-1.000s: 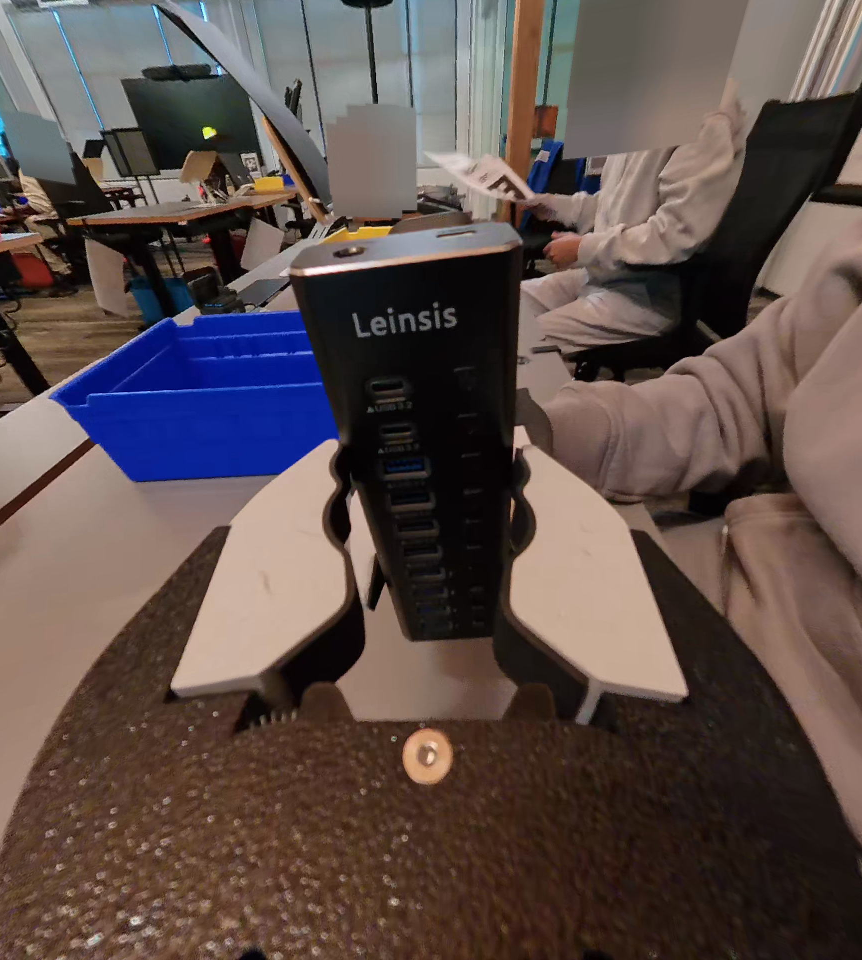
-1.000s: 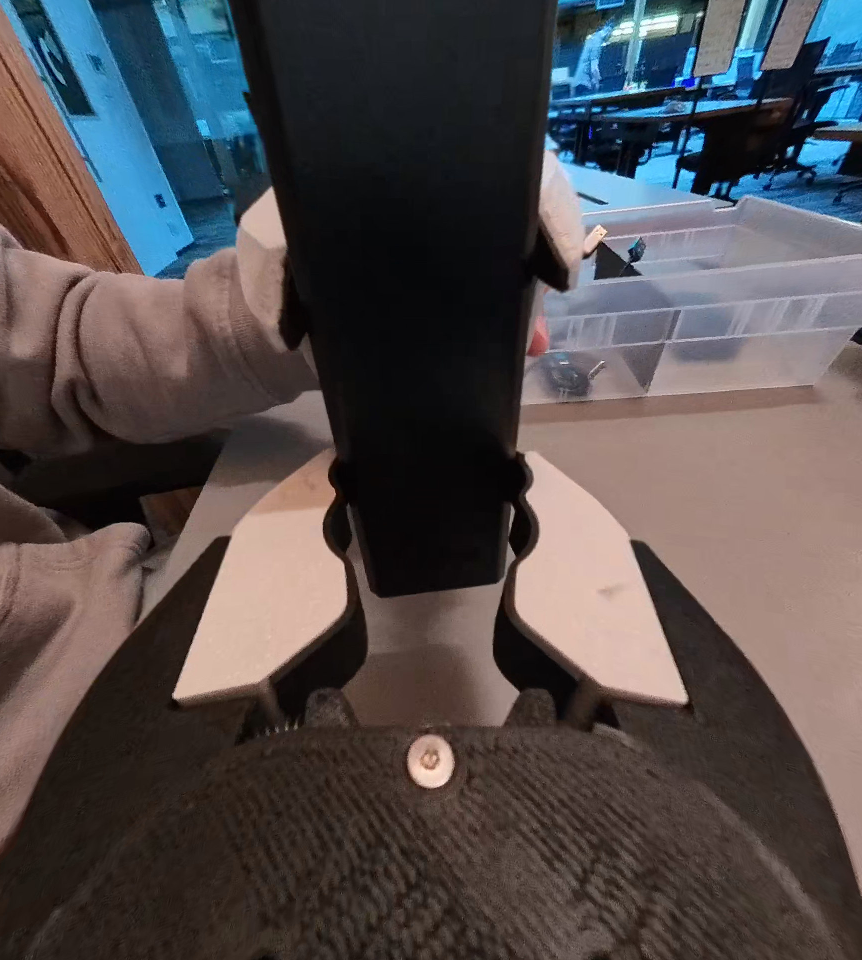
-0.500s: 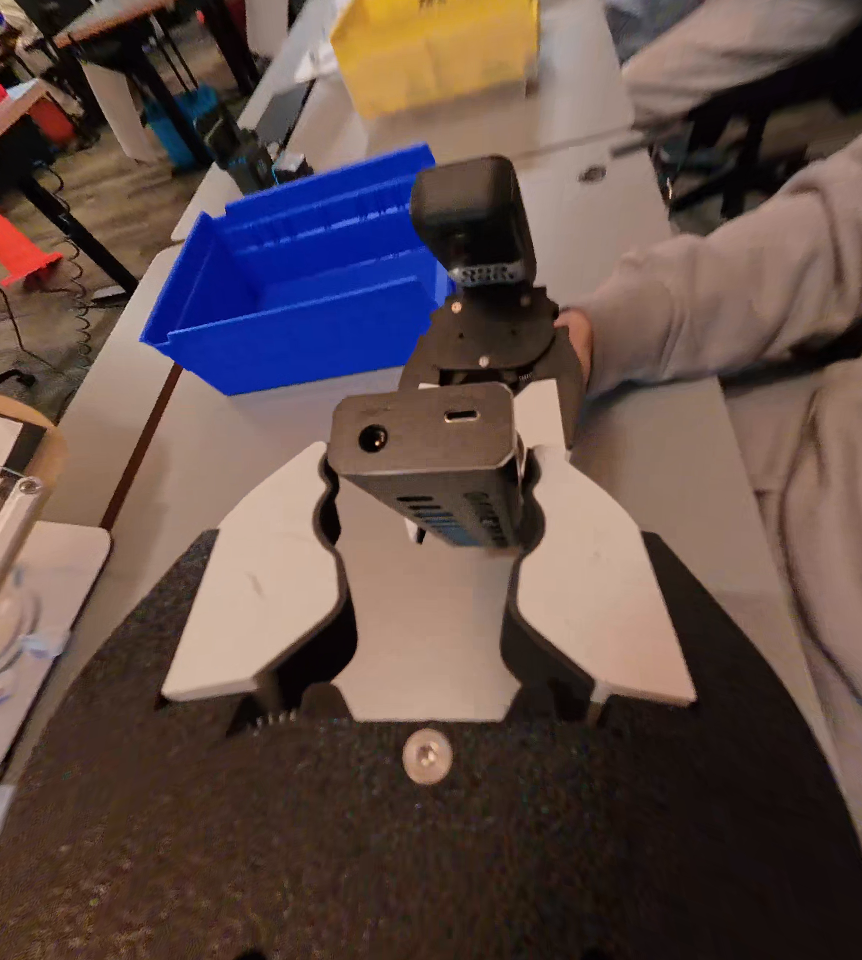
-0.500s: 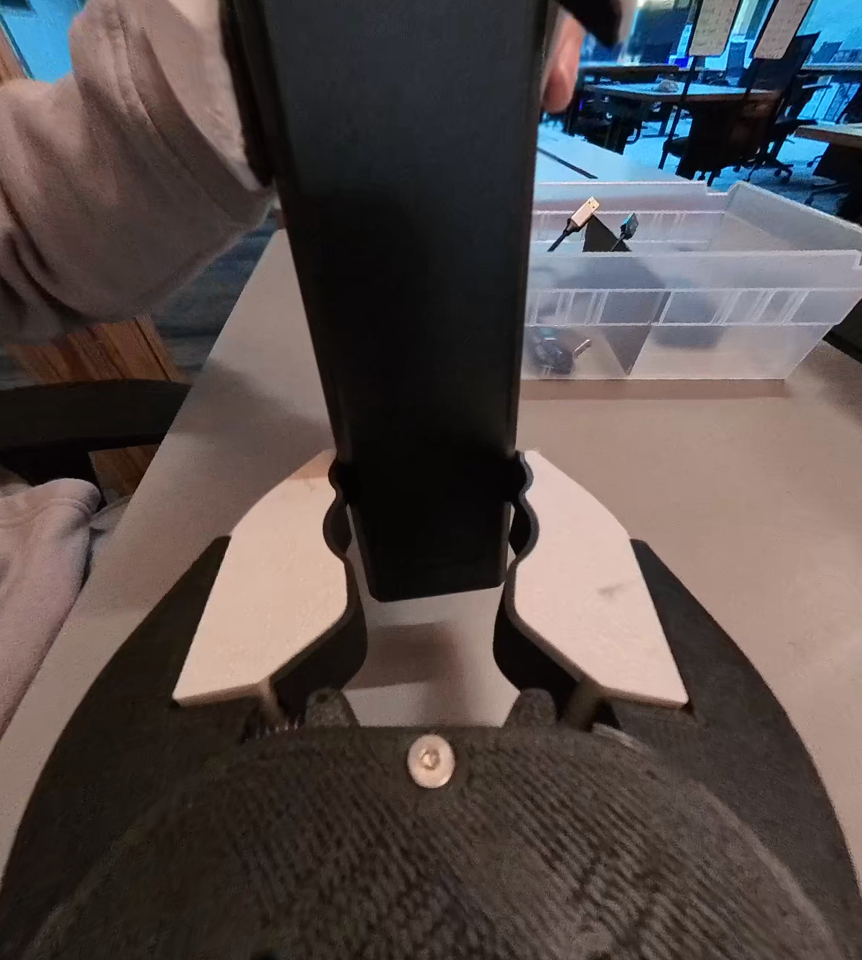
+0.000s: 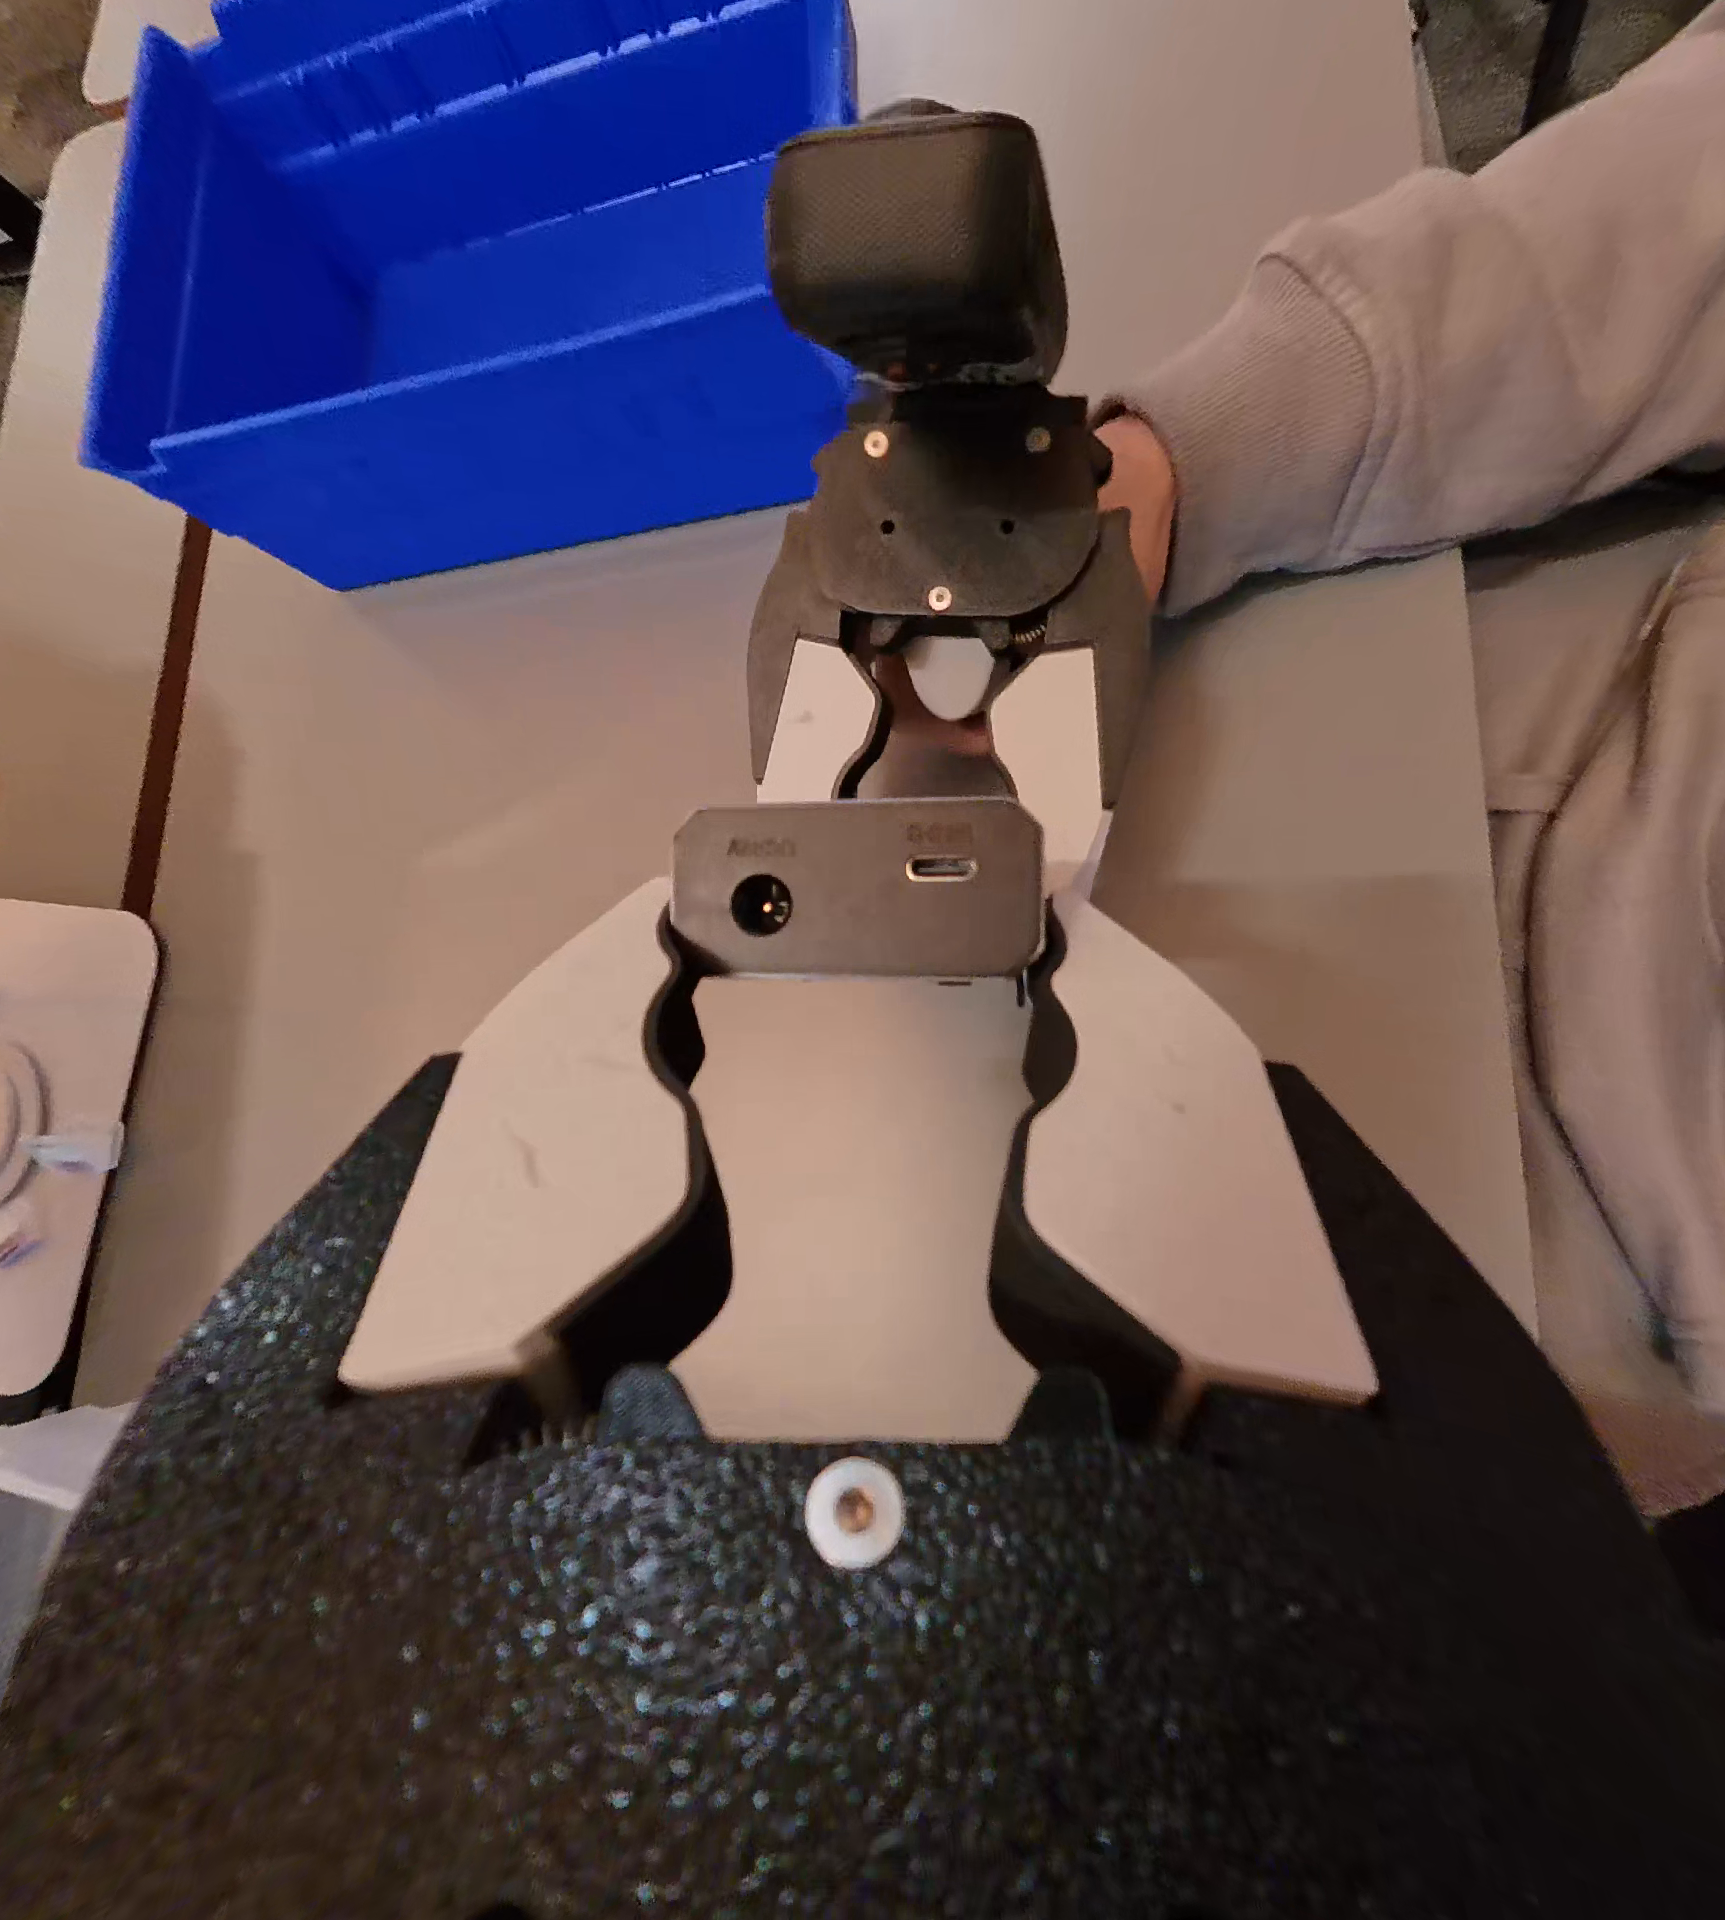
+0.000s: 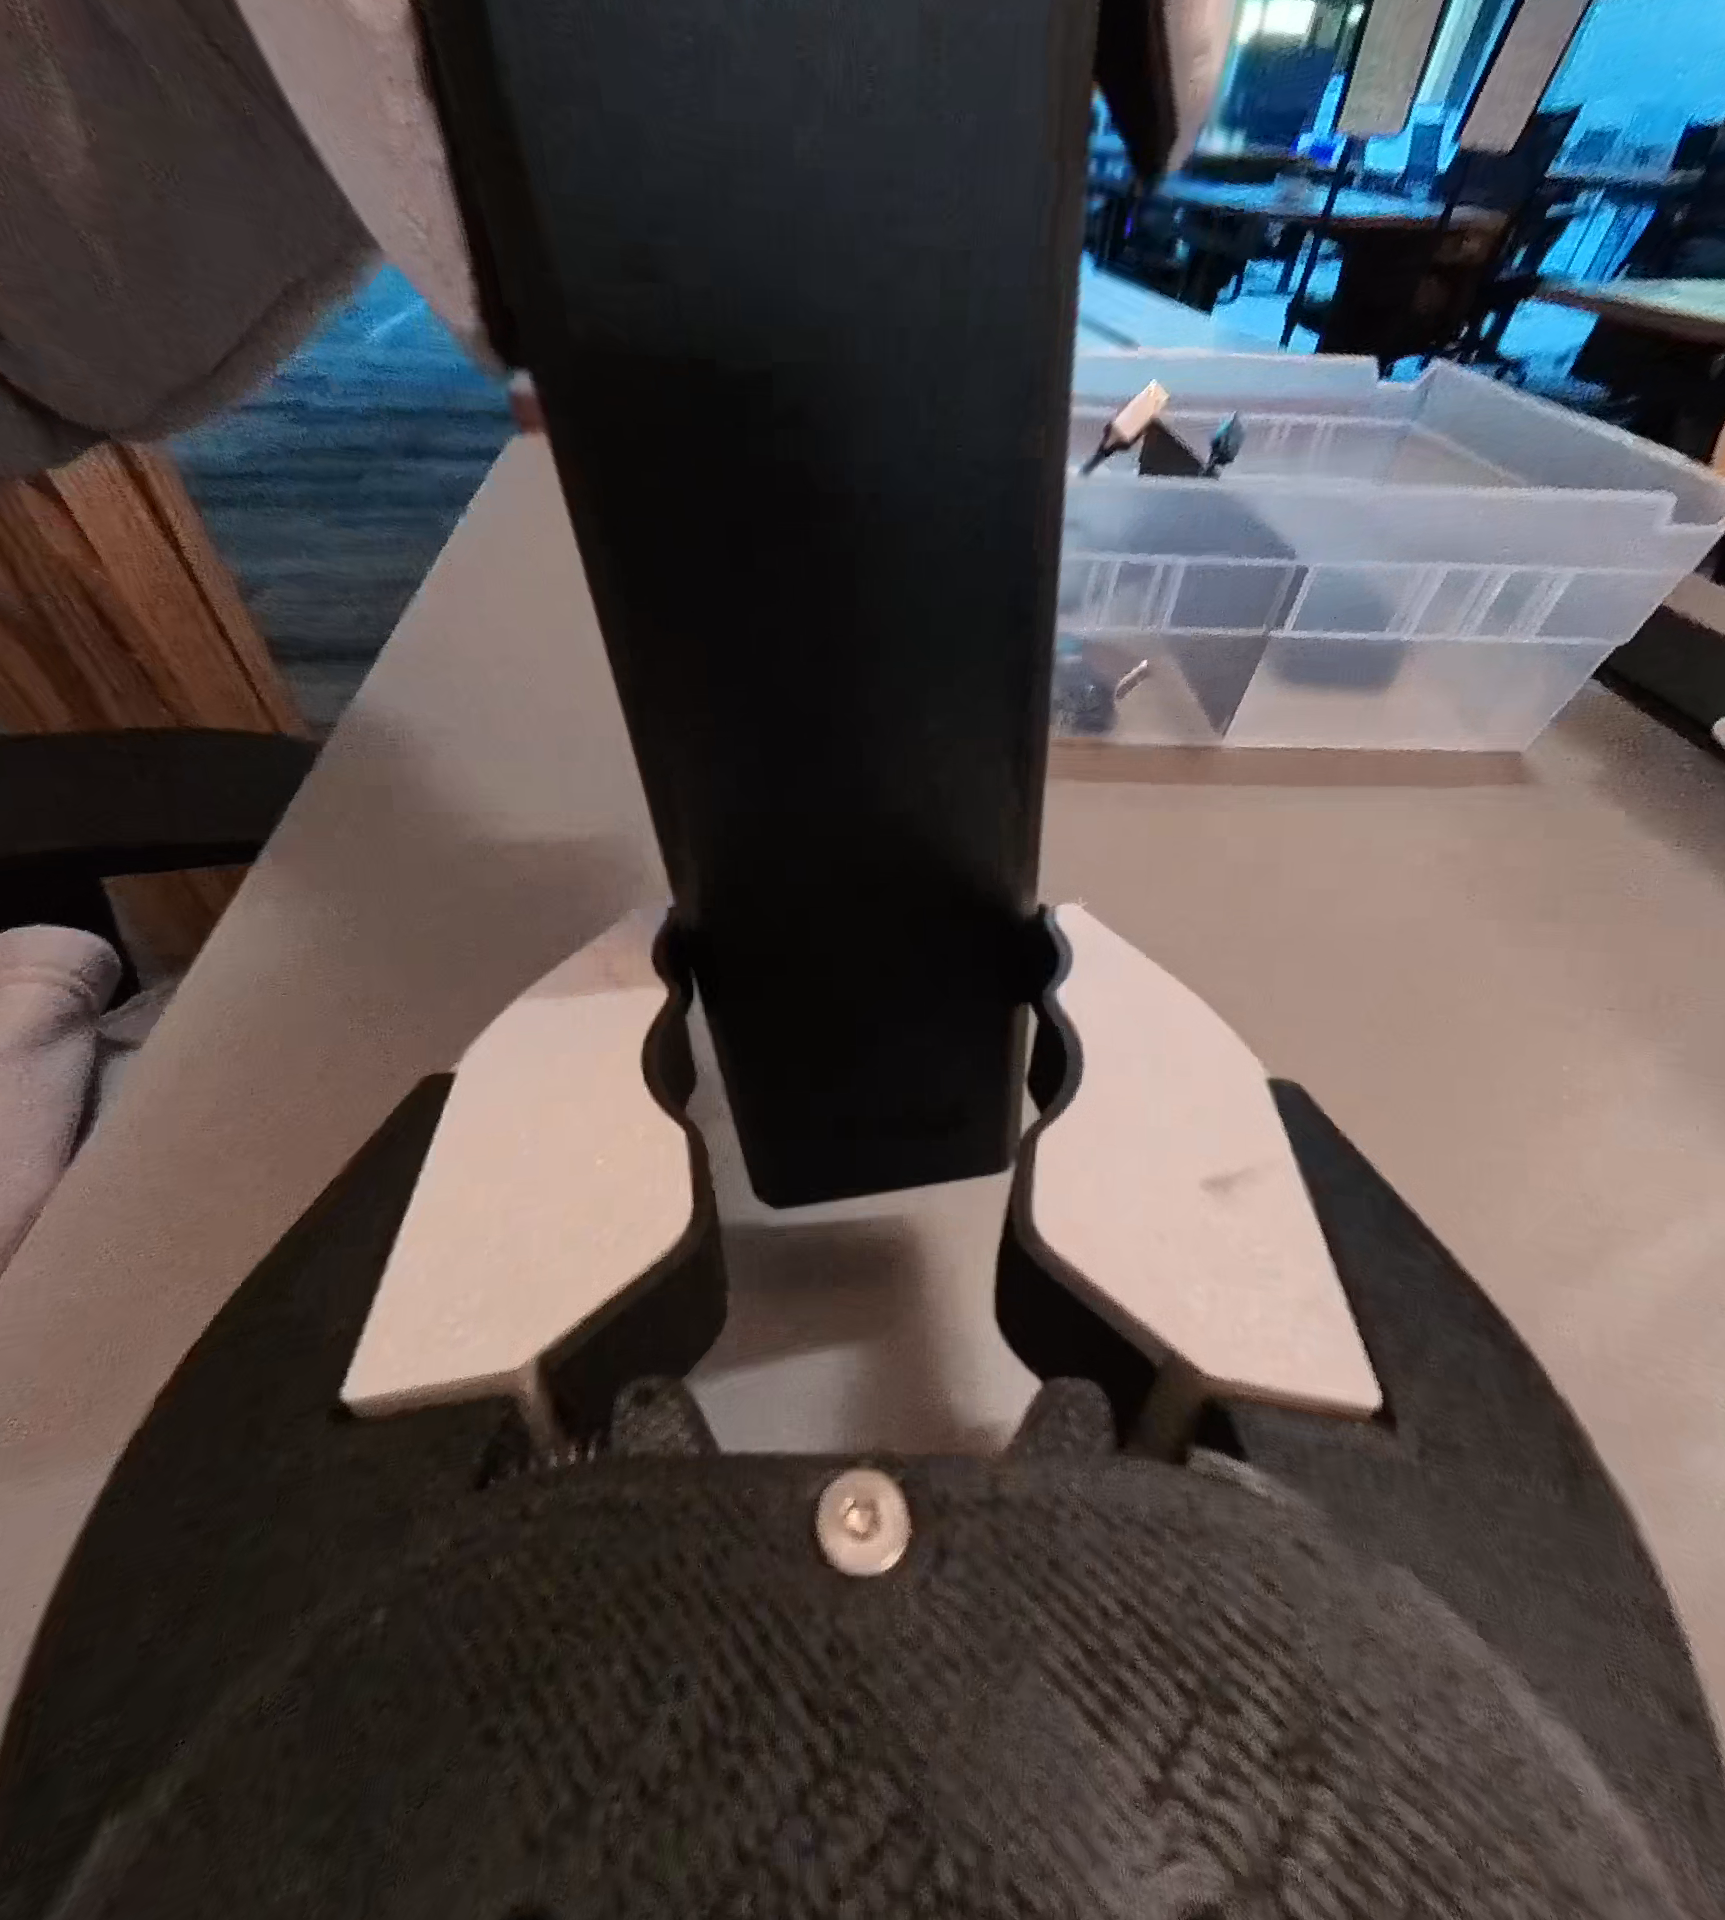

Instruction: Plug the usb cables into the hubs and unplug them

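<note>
A black USB hub (image 5: 856, 899) stands upright over the table. In the left wrist view I look straight down on its end face, which has a round socket and a small slot. My left gripper (image 5: 856, 940) is shut on that top end. My right gripper (image 6: 858, 930) is shut on the hub's lower end (image 6: 806, 623), whose plain black back fills that view. The right gripper (image 5: 941, 540) also shows from above beyond the hub, held by a hand in a grey sleeve (image 5: 1460, 343). A USB cable plug (image 6: 1144, 405) sticks up in the clear bin (image 6: 1440, 613).
A blue bin (image 5: 442, 270) sits on the grey table (image 5: 484, 779) behind the hub. A white stand base with a metal post (image 5: 6, 1143) is at the left. A wooden post (image 6: 79, 603) and a chair arm are beside the table edge.
The left gripper has tilted from level to pointing straight down and now grips the hub's top end instead of its port face. The right gripper has kept its hold on the lower end.
</note>
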A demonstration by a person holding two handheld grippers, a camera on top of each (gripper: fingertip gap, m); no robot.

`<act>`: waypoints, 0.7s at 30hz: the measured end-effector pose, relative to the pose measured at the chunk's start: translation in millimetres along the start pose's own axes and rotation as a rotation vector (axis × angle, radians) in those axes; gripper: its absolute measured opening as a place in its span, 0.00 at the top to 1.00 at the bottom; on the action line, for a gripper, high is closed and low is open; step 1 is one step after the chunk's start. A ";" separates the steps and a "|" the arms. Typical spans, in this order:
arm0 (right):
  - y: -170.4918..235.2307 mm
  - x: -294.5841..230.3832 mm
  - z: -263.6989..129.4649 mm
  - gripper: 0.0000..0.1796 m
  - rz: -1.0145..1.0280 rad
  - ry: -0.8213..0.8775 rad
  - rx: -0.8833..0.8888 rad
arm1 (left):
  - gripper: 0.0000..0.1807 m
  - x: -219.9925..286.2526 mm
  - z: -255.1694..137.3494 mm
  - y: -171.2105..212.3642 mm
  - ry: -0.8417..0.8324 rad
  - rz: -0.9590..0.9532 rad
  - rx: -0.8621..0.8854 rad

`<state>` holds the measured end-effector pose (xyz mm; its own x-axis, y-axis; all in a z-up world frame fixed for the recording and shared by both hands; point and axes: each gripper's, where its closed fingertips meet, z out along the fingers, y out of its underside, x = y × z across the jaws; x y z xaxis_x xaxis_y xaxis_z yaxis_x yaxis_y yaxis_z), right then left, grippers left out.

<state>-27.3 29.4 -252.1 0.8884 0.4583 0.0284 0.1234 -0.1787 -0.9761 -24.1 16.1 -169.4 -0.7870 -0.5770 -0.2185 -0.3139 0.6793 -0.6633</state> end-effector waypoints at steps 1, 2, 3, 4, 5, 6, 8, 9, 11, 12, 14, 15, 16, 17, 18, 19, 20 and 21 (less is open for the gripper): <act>-7.2 -1.4 -1.2 0.62 -0.002 -0.004 0.050 | 0.67 -1.1 -0.1 -4.1 -0.012 -0.005 -0.001; -14.5 -3.7 -2.6 0.60 0.005 -0.018 0.093 | 0.67 -1.2 0.2 -7.2 -0.012 0.003 -0.010; -21.3 -4.1 -3.9 0.58 0.012 -0.020 0.126 | 0.67 -0.2 1.0 -10.6 -0.005 0.026 -0.014; -26.5 -3.6 -4.8 0.55 0.010 -0.012 0.149 | 0.66 0.1 2.7 -13.8 -0.003 0.039 -0.016; -29.3 -3.5 -5.2 0.53 0.003 -0.003 0.156 | 0.66 0.1 4.8 -16.0 -0.001 0.048 -0.024; -30.2 -3.2 -5.0 0.51 -0.004 0.007 0.150 | 0.66 1.4 7.0 -17.9 0.009 0.068 -0.031; -28.1 -5.8 -3.4 0.50 -0.018 0.008 0.123 | 0.66 4.7 12.0 -21.6 0.036 0.086 -0.041; -27.2 -6.4 -2.5 0.50 -0.018 0.011 0.114 | 0.66 6.3 14.8 -22.3 0.049 0.098 -0.051; -27.3 -6.9 -1.3 0.50 0.002 0.010 0.105 | 0.66 9.6 21.2 -23.5 0.072 0.122 -0.066; -26.7 -8.5 -0.9 0.52 0.013 -0.004 0.094 | 0.66 10.1 24.3 -23.3 0.075 0.127 -0.080; -25.5 -7.8 -0.6 0.56 0.014 0.001 0.078 | 0.66 10.7 29.0 -22.1 0.079 0.150 -0.112; -24.1 -6.8 -0.4 0.57 0.014 0.010 0.067 | 0.66 10.6 30.5 -21.2 0.079 0.157 -0.132; -22.3 -5.5 -0.2 0.59 0.012 0.016 0.053 | 0.66 10.6 31.8 -20.9 0.079 0.158 -0.146; -20.5 -5.1 -0.1 0.59 0.006 0.019 0.043 | 0.66 10.5 32.8 -20.0 0.078 0.152 -0.164; -19.9 -4.6 -0.1 0.59 0.009 0.020 0.041 | 0.66 10.1 33.3 -18.9 0.075 0.151 -0.185; -20.7 -3.5 -0.4 0.58 0.013 0.026 0.050 | 0.66 9.4 33.5 -18.5 0.069 0.149 -0.199; -22.3 -2.5 -0.7 0.58 0.018 0.033 0.065 | 0.66 8.5 34.0 -20.0 0.062 0.145 -0.199; -21.9 -2.6 -0.9 0.58 0.024 0.029 0.061 | 0.66 7.7 34.5 -21.3 0.058 0.134 -0.195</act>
<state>-31.9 31.3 -230.5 0.9031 0.4293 0.0105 0.0758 -0.1352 -0.9879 -5.1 -18.4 -181.7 -0.8560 -0.4528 -0.2495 -0.2973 0.8260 -0.4790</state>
